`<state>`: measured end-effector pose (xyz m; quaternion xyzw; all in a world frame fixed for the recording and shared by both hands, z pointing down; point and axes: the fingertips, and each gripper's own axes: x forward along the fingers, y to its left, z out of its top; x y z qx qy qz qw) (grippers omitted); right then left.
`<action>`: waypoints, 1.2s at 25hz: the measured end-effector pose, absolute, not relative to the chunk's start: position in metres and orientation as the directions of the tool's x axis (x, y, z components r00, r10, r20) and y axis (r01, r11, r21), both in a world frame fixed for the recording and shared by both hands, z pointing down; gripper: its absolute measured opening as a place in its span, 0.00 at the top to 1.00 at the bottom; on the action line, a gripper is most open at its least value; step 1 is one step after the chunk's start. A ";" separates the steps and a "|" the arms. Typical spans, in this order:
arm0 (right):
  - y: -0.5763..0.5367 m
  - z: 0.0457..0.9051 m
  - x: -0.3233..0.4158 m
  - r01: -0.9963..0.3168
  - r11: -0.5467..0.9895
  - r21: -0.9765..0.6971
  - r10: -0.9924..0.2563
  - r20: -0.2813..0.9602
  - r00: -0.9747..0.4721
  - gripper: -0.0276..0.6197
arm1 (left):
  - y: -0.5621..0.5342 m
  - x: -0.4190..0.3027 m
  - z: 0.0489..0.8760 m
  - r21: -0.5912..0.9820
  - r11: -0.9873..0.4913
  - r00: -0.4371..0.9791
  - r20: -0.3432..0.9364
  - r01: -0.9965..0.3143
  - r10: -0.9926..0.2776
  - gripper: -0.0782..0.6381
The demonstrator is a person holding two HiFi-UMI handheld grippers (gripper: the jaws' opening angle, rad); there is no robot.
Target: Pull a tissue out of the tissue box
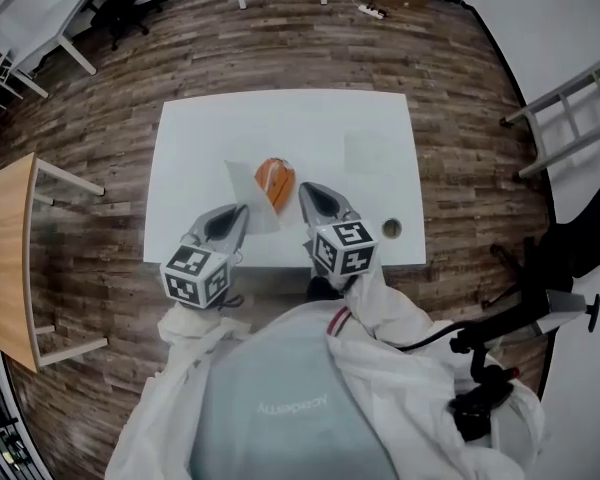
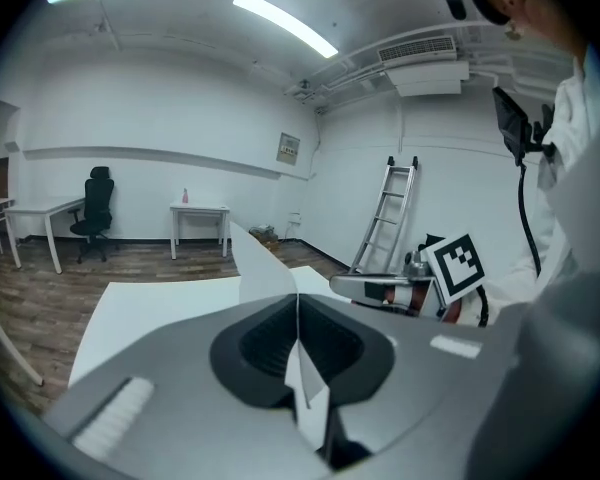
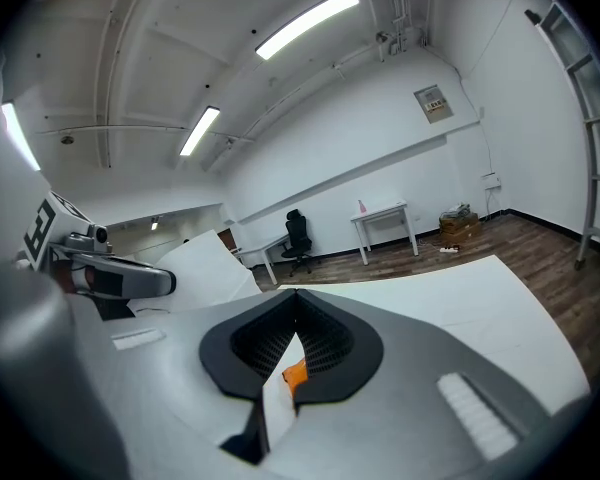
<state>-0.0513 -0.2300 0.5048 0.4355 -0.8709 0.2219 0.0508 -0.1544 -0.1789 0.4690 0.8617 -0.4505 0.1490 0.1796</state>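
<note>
Left gripper (image 2: pixel 298 308) tight on tissue (image 2: pixel 265 271), right gripper (image 3: pixel 298 303) on tissue box (image 3: pixel 295 373), above white table (image 1: pixel 280 118).

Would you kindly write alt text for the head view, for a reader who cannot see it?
From above, a person holds two tongs over a white table: the left tongs are shut on a white tissue, and the right tongs pinch the orange tissue pack beside it. A wood floor surrounds it, with a wooden side table at left.
</note>
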 end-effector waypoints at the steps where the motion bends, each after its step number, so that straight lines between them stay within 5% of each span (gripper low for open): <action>1: -0.224 0.504 -0.051 -0.788 0.514 -0.338 -0.744 0.282 -0.606 0.96 | -0.173 -0.156 0.468 0.174 -0.537 0.556 0.415 -0.825 -0.720 0.89; 30: -0.082 0.497 -0.065 -0.832 0.474 -0.288 -0.784 0.292 -0.548 0.96 | -0.038 -0.187 0.461 0.198 -0.563 0.593 0.362 -0.803 -0.719 0.89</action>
